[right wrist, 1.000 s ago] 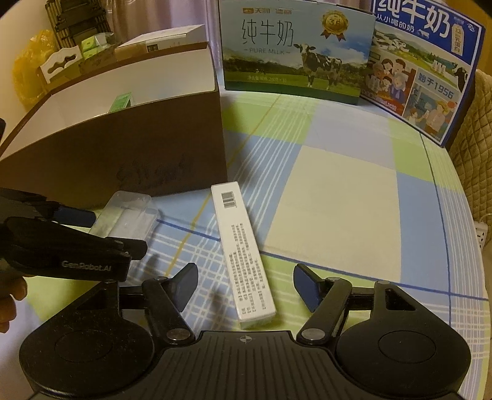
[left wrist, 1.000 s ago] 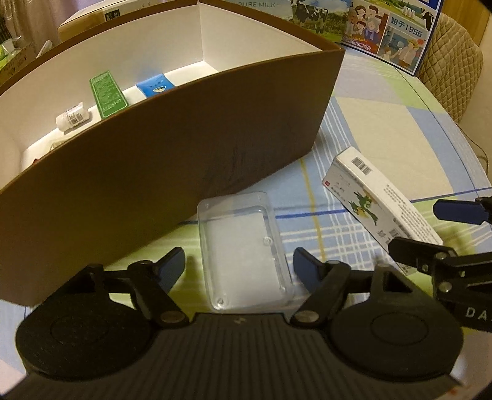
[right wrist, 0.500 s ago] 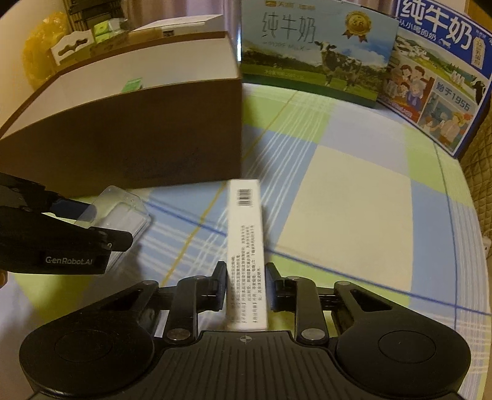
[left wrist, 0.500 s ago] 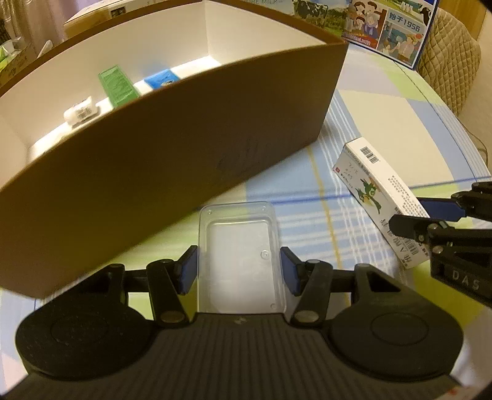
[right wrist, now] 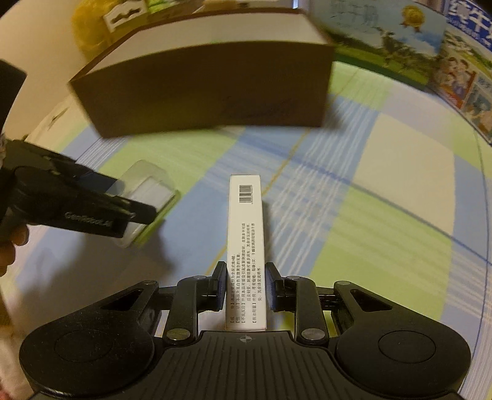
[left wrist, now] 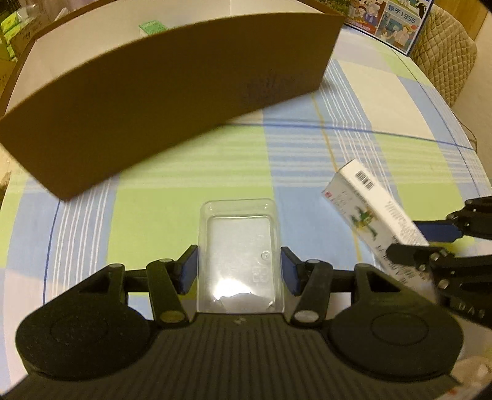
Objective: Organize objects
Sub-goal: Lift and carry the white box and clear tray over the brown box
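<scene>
Left gripper (left wrist: 239,267): jaws have just closed in; the blue pads (left wrist: 188,267) press both long sides of the clear plastic case (left wrist: 238,246), which is clamped at a middling width
Right gripper (right wrist: 244,284): jaws have just closed to a narrow gap; the pads bear on both flat faces of the white carton (right wrist: 245,246), which is gripped near its rear end
Clear plastic case: shallow, rectangular, rounded corners, transparent with a raised inner panel and a glossy highlight; it points forward between the left fingers, above the tablecloth (left wrist: 184,172)
White carton: long, slim cardboard box, matt white, barcode at its far end, fine black print along the top face; in the left wrist view it tilts up out of the right fingers and shows a green figure on its side
Gripper bodies: black moulded plastic, ribbed centre plate, two round dimpled discs, linkage arms with metal pins
Hand (right wrist: 9,246): partly seen at the left edge of the right wrist view, behind the left gripper
Tablecloth: smooth checked cloth in green, blue and cream with thin stripes
Storage box (left wrist: 172,92): large, open-topped, brown outside, white inside, beyond both grippers; a green packet (left wrist: 152,27) shows just over its rim
Milk cartons (right wrist: 399,40): printed boxes standing at the far table edge, blurred
Chair (left wrist: 442,52): quilted beige padding, beyond the table on the right
</scene>
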### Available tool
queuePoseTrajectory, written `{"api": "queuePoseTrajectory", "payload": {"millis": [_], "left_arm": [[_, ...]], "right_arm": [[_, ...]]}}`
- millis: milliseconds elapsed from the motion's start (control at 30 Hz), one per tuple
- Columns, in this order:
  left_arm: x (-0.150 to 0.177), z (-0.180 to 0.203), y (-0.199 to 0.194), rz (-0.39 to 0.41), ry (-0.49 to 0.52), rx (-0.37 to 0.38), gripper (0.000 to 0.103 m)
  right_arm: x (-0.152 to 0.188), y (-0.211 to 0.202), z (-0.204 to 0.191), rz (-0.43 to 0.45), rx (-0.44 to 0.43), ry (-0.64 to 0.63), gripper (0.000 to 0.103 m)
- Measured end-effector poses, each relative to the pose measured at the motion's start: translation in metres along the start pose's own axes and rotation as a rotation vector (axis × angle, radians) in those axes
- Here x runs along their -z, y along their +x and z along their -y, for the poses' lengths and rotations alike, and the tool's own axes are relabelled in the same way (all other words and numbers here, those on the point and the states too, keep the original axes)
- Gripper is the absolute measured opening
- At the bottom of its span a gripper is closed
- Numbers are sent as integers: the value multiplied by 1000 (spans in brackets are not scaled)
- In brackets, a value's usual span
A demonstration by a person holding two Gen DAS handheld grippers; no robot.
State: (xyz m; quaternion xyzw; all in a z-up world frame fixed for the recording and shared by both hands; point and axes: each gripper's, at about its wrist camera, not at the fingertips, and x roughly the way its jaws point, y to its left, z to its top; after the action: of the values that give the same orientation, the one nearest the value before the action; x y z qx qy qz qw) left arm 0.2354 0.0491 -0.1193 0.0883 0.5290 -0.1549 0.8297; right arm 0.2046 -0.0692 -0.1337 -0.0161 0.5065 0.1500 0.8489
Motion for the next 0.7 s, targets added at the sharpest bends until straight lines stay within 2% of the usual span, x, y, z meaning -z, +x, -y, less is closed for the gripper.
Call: {"api": "queuePoseTrajectory", "payload": {"millis": [100,433,700], "left_arm": [[7,4,-2,-10,-2,16,52],[2,9,6,-19,-5,17,53],[-2,13,10,-13,21,8,53]], "right_arm": [[3,1,-9,-17,-24,0,23],[-9,8,-12,-40,-4,17,28],[-18,18,-13,-37,7,-8,28]]}}
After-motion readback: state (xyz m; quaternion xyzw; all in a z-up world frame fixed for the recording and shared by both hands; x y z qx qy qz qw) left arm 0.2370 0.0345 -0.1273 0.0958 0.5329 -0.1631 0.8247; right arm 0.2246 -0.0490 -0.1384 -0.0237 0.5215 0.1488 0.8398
